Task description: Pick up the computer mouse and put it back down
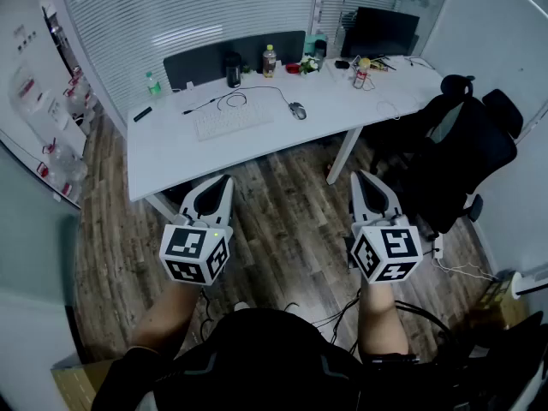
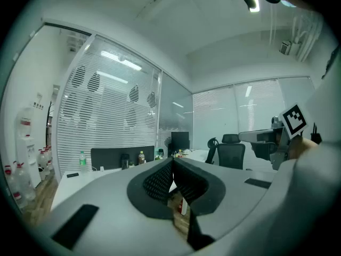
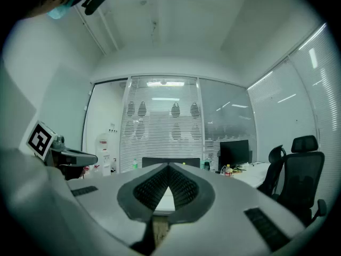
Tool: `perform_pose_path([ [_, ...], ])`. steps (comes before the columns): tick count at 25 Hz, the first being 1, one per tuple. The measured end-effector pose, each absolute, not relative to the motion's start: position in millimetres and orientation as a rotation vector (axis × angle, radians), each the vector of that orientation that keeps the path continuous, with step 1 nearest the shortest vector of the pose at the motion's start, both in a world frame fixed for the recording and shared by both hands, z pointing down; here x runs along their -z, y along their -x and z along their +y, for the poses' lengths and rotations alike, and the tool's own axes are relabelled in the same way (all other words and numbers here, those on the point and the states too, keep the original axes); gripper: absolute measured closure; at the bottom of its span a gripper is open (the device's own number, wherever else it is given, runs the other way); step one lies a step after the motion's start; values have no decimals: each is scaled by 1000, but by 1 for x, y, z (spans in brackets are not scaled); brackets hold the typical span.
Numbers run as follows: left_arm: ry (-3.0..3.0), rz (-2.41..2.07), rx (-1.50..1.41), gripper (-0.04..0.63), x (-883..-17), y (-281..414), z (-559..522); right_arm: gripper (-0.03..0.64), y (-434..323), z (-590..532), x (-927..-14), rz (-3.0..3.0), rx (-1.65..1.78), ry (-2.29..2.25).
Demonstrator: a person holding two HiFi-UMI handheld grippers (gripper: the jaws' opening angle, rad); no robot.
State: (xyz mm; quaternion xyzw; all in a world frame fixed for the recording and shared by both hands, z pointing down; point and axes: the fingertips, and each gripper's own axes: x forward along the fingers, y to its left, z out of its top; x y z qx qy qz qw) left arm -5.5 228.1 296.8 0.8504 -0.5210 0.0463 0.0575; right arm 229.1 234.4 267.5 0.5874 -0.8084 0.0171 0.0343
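A dark computer mouse lies on the white desk, to the right of a white keyboard; its cable runs back toward the partition. My left gripper and right gripper are held side by side over the wooden floor, short of the desk's front edge and well clear of the mouse. Both are shut with nothing between the tips. In the left gripper view the left gripper points at the desk; the right gripper shows the same in its own view.
Bottles, a dark cup, a monitor and small clutter line the desk's far side. A black office chair stands at the right. Water jugs sit at the left wall. Cables lie on the floor by the person's feet.
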Motion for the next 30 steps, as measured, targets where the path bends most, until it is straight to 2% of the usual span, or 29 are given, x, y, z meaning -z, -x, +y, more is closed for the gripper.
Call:
perform_pose_path([
  [30,-2621,-1616,-150,563,-287,-3,253,615,-226,249,-262,-2532,-61,-1767],
])
